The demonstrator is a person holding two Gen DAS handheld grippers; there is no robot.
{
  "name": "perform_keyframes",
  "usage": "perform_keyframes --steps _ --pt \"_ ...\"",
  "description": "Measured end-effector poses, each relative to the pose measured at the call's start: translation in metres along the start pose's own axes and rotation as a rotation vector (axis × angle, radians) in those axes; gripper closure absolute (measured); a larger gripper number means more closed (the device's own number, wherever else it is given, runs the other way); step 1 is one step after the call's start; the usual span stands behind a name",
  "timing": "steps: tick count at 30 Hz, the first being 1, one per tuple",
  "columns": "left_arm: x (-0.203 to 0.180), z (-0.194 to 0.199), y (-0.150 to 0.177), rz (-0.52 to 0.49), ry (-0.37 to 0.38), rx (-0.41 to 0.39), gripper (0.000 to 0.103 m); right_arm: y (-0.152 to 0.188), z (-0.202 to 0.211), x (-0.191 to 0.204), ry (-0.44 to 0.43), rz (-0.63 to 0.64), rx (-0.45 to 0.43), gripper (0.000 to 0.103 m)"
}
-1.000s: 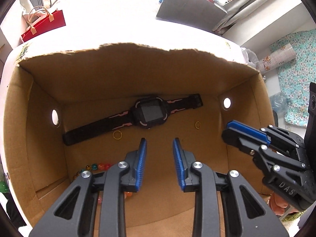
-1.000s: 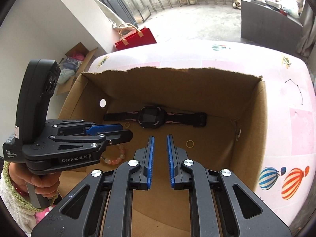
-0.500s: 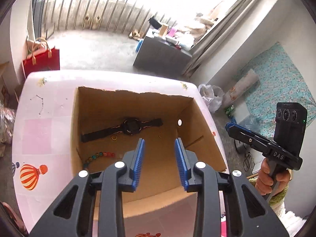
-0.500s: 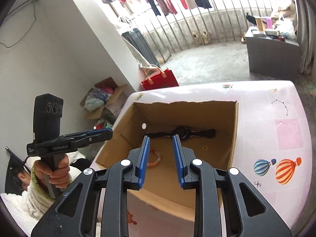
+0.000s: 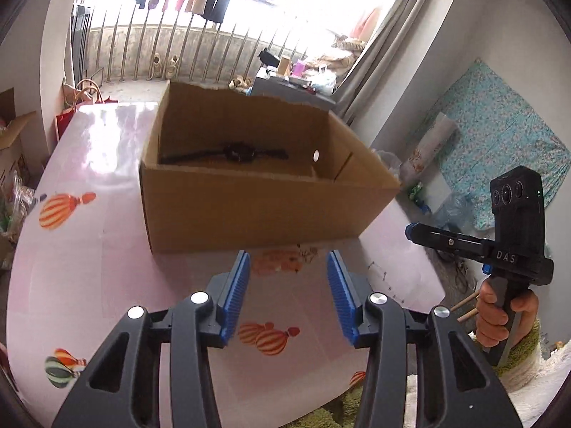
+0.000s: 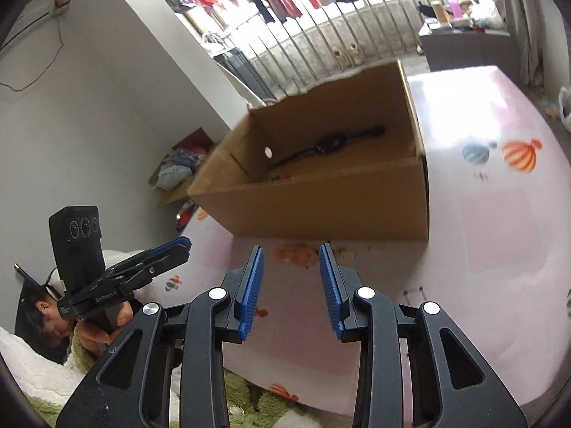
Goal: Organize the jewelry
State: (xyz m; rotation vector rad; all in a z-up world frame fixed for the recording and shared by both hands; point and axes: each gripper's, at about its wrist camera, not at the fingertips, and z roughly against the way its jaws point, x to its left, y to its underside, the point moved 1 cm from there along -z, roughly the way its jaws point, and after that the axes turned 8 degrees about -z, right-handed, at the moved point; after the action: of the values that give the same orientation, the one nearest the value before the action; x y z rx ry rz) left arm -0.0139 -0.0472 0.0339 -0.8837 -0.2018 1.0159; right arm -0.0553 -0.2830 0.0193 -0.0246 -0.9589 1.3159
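Looking along the left wrist view first, the left gripper (image 5: 288,294) is seen held above the pink balloon-printed table (image 5: 78,267), short of the cardboard box (image 5: 257,210), with its blue pads (image 5: 233,297) spread wide and nothing between them. The box is stood open-topped near the table's far half, presumably so that pieces can be dropped in from above. A black watch (image 5: 233,150) is laid flat on the box floor against the far wall, its strap stretched out, a placement that is judged to keep it apart from smaller items. The right gripper (image 5: 410,231) is seen side-on at the right, held off the table's edge by a hand (image 5: 503,315); from this angle it cannot be told how its jaws stand.

In the right wrist view, the right gripper (image 6: 291,285) is likewise held over the table, near the front wall of the cardboard box (image 6: 339,207), its pads parted and empty. The watch (image 6: 330,142) is visible on the box floor, and a few small coloured beads (image 6: 282,177) are glimpsed close to the near wall, too blurred to be identified further. The left gripper (image 6: 185,246) is seen at the left beside the table, well apart from the box, its spread not readable from this angle. With both tools empty and clear of the box, the sorting is judged to be at or near its finish.
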Motion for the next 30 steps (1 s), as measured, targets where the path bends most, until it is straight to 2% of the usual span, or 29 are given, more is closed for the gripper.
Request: perform_keyframes --steps 3,6,8,11,17,18,19,21,22,24,30 --pt "-0.013 -0.032 0.016 -0.077 -0.04 0.048 0.059 0.018 -0.029 -0.013 0.062 -0.031 0.045 0.075" --pt "-0.026 -0.066 0.019 -0.205 -0.113 0.091 0.059 0.023 -0.047 -0.019 0.096 -0.044 0.07 0.075" --pt "-0.037 -0.084 0.017 -0.327 -0.168 0.118 0.059 0.025 -0.052 -0.02 0.088 -0.053 0.083 0.075" --pt "-0.042 -0.102 0.011 -0.42 -0.174 0.143 0.059 0.025 -0.056 -0.022 0.067 -0.053 0.088 0.075" --pt "-0.041 -0.121 0.005 -0.516 -0.154 0.195 0.062 0.019 -0.064 -0.035 0.054 -0.075 0.101 0.075" --pt "-0.04 -0.122 0.003 -0.523 -0.139 0.198 0.068 0.019 -0.065 -0.036 0.05 -0.078 0.106 0.075" --pt "-0.04 -0.122 0.003 -0.532 -0.119 0.2 0.079 0.019 -0.066 -0.038 0.049 -0.08 0.11 0.075" --pt "-0.039 -0.123 0.003 -0.555 -0.092 0.201 0.091 0.019 -0.066 -0.04 0.042 -0.084 0.116 0.075" --pt "-0.037 -0.124 0.001 -0.564 -0.086 0.202 0.094 0.019 -0.066 -0.042 0.04 -0.087 0.116 0.075" --pt "-0.036 -0.121 0.001 -0.564 -0.074 0.198 0.094 0.02 -0.063 -0.044 0.034 -0.095 0.111 0.075" --pt "-0.028 -0.088 -0.005 -0.522 -0.067 0.093 0.094 0.021 -0.056 -0.049 0.027 -0.115 0.1 0.075"
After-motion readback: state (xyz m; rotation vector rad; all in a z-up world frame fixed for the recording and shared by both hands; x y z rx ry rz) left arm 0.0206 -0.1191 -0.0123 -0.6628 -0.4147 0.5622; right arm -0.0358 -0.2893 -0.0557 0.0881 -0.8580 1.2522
